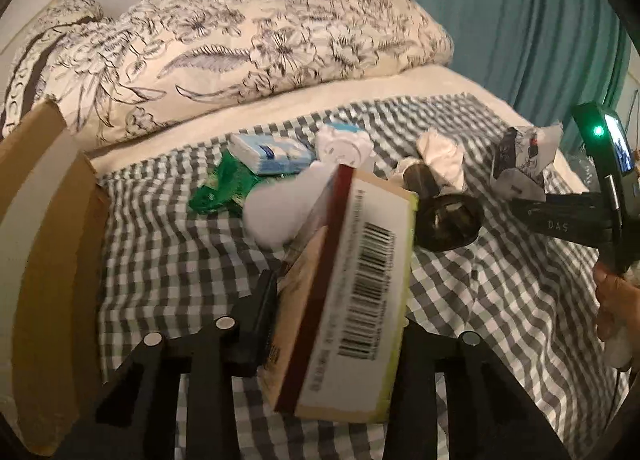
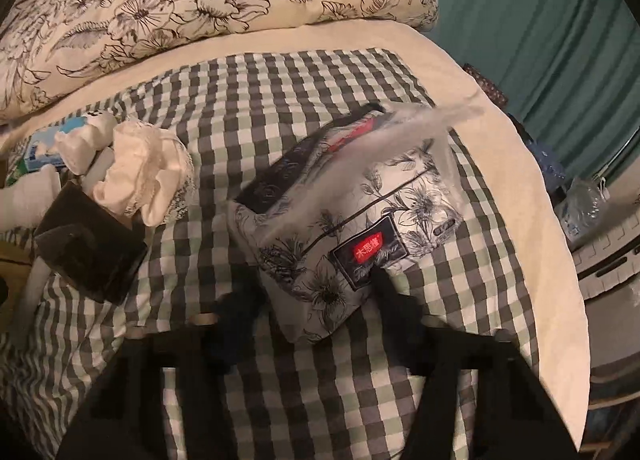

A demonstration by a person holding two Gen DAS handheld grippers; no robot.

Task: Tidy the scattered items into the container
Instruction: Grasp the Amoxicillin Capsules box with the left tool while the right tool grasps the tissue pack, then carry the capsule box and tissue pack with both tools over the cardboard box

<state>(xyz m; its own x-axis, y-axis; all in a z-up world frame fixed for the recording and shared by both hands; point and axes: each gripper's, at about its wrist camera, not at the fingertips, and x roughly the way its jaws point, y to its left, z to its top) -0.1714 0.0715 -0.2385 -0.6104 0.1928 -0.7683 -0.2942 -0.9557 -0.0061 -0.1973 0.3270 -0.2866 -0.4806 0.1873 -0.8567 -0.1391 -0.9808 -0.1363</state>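
My left gripper (image 1: 340,300) is shut on a flat box with a barcode (image 1: 360,292) and holds it tilted above the checked cloth (image 1: 168,260). An open cardboard box (image 1: 44,244) stands at the far left. Beyond lie a green wrapper (image 1: 218,188), a blue-white tissue pack (image 1: 272,152), a white soft toy (image 1: 280,204), a dark round object (image 1: 448,220) and crumpled white cloth (image 1: 440,160). My right gripper (image 2: 316,300) is open, its fingers on either side of the near end of a floral tissue pack (image 2: 352,216) lying on the cloth.
A floral duvet (image 1: 240,36) is piled behind the cloth. A teal curtain (image 1: 520,20) hangs at the back right. In the right wrist view a black block (image 2: 92,248) and white cloth (image 2: 140,176) lie left of the tissue pack; the bed edge (image 2: 540,220) runs right.
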